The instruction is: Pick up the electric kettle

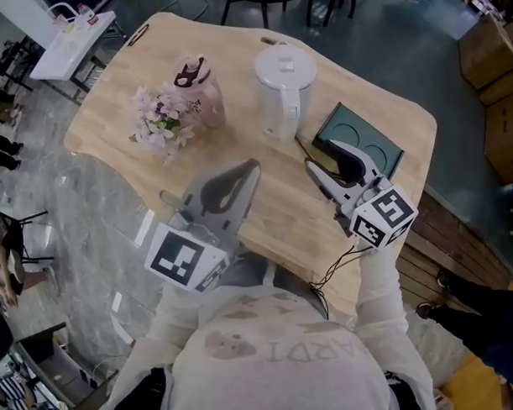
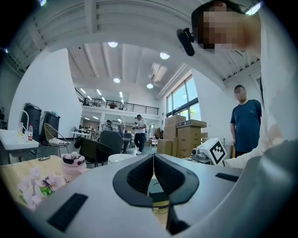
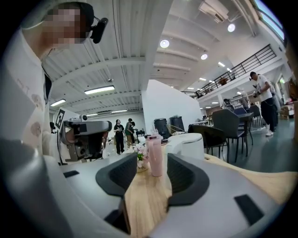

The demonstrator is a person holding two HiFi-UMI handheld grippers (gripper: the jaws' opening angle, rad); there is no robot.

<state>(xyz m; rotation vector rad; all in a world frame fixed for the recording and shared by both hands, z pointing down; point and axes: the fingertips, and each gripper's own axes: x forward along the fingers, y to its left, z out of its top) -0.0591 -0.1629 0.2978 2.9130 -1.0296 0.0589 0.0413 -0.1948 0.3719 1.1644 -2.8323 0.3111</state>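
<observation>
Most of the electric kettle (image 2: 122,158) hides behind the closed left gripper (image 2: 153,159).

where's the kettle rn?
Head view: the electric kettle stands on the wooden table, far side, between the pink bottle to its left and the dark green pad to its right.

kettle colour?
White. The kettle shows best in the head view.
</observation>
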